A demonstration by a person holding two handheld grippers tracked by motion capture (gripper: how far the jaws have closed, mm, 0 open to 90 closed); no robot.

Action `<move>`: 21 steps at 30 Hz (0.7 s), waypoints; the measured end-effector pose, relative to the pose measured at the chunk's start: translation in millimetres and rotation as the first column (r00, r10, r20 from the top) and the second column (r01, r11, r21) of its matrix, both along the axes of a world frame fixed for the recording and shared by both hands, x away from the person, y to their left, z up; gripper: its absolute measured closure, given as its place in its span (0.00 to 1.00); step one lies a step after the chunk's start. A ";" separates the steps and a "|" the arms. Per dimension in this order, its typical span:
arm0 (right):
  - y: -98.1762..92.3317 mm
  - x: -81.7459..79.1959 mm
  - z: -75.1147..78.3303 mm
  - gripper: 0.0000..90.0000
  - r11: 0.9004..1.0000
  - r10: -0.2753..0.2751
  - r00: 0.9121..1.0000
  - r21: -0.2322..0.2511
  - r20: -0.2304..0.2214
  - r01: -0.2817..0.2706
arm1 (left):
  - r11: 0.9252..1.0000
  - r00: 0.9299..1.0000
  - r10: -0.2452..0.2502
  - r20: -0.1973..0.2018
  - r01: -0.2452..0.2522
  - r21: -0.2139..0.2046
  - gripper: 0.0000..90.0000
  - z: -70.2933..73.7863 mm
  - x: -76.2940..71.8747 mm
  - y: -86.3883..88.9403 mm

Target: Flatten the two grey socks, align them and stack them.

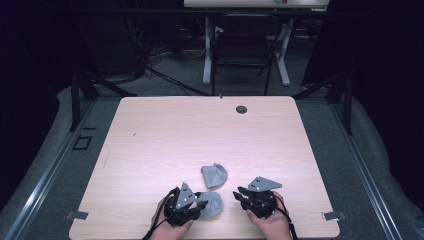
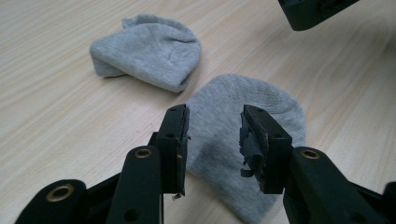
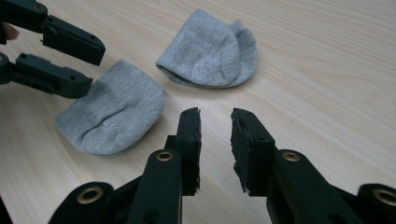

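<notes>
Two folded grey socks lie near the front middle of the light wooden table [image 1: 165, 135]. The farther sock [image 1: 214, 175] [image 2: 149, 51] [image 3: 210, 49] lies apart from both grippers. The nearer sock [image 1: 212, 205] [image 2: 252, 102] [image 3: 112, 114] lies right at my left gripper [image 1: 201, 204] [image 2: 215, 114], which is open with its jaws held just over the sock's edge, gripping nothing. My right gripper [image 1: 236, 194] [image 3: 215, 114] is open above bare wood a little to the right of the socks. In the right gripper view the left gripper [image 3: 95, 69] shows at the upper left.
A dark round cable hole [image 1: 241, 109] sits near the table's far edge. Beyond the table stand a dark chair [image 1: 243, 50] and white desk legs [image 1: 284, 55]. The table's front edge runs just under the person's hands [image 1: 272, 225].
</notes>
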State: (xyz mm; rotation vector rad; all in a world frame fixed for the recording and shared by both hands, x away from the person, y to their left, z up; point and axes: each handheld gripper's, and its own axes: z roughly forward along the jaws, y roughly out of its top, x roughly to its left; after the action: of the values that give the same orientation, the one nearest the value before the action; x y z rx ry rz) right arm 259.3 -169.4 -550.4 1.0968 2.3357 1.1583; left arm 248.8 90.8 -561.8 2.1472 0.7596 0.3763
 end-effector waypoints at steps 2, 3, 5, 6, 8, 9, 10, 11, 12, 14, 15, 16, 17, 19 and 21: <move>-0.3 -0.1 0.2 0.80 1.000 0.000 1.000 0.001 0.002 0.000 | 1.000 1.000 -0.007 0.002 0.007 0.005 0.68 -0.8 -1.0 -3.0; -0.6 0.0 0.1 0.80 1.000 -0.002 1.000 0.002 0.002 0.002 | 1.000 1.000 -0.008 0.000 0.008 0.005 0.68 -0.6 -1.4 -4.4; -1.2 0.3 -0.1 0.80 1.000 -0.004 1.000 0.000 0.001 0.004 | 1.000 1.000 -0.008 0.000 0.008 0.005 0.67 -0.1 -2.1 -7.3; -1.4 0.4 -0.3 0.80 1.000 -0.005 1.000 0.005 -0.001 0.005 | 1.000 1.000 -0.008 0.002 0.008 0.003 0.67 0.1 -2.4 -8.3; -1.9 0.5 -0.2 0.80 1.000 -0.011 1.000 0.004 0.000 0.011 | 1.000 1.000 -0.013 0.001 0.013 -0.002 0.67 0.6 -3.5 -11.6; -2.3 0.5 -0.1 0.80 1.000 -0.010 1.000 0.003 -0.001 0.010 | 1.000 1.000 -0.015 0.004 0.015 -0.002 0.67 0.6 -3.9 -12.7; -2.5 0.6 -0.2 0.80 1.000 -0.011 1.000 0.002 -0.001 0.011 | 1.000 1.000 -0.022 0.005 0.022 0.004 0.66 0.9 -4.3 -13.6; -2.4 0.6 -0.5 0.80 1.000 -0.015 1.000 0.007 0.000 0.015 | 1.000 1.000 -0.023 0.003 0.023 0.001 0.66 0.4 -5.4 -15.1; -2.5 0.8 -0.7 0.80 1.000 -0.015 1.000 0.007 -0.001 0.015 | 1.000 1.000 -0.024 0.003 0.024 0.003 0.66 0.2 -5.9 -15.7; -2.6 1.3 -1.1 0.80 1.000 -0.016 1.000 0.007 0.000 0.016 | 1.000 1.000 -0.027 0.004 0.027 0.009 0.65 -0.7 -7.2 -17.3; -2.8 1.5 -1.2 0.80 1.000 -0.015 1.000 0.007 -0.001 0.015 | 0.999 1.000 -0.030 0.000 0.030 0.011 0.65 -1.3 -7.8 -18.1; -2.8 1.6 -1.3 0.80 1.000 -0.015 1.000 0.006 -0.001 0.015 | 0.999 0.999 -0.033 0.001 0.033 0.012 0.65 -2.3 -8.3 -19.5; -2.8 1.7 -1.3 0.80 1.000 -0.013 1.000 0.005 -0.002 0.013 | 0.999 0.999 -0.041 0.000 0.041 0.015 0.65 -2.7 -8.6 -20.3; -2.6 1.6 -1.3 0.80 1.000 -0.013 1.000 0.004 -0.002 0.013 | 0.999 0.999 -0.051 -0.004 0.051 0.013 0.65 -3.6 -9.9 -22.3; -2.6 1.6 -1.2 0.80 1.000 -0.012 1.000 0.006 -0.001 0.012 | 0.998 0.998 -0.062 -0.008 0.062 0.010 0.65 -4.0 -11.3 -23.9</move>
State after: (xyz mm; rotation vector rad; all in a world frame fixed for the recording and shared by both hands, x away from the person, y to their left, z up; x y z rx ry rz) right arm 261.0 -172.0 -551.6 1.1121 2.3246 1.1610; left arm 237.5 66.9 -565.8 2.1774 0.6945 0.3402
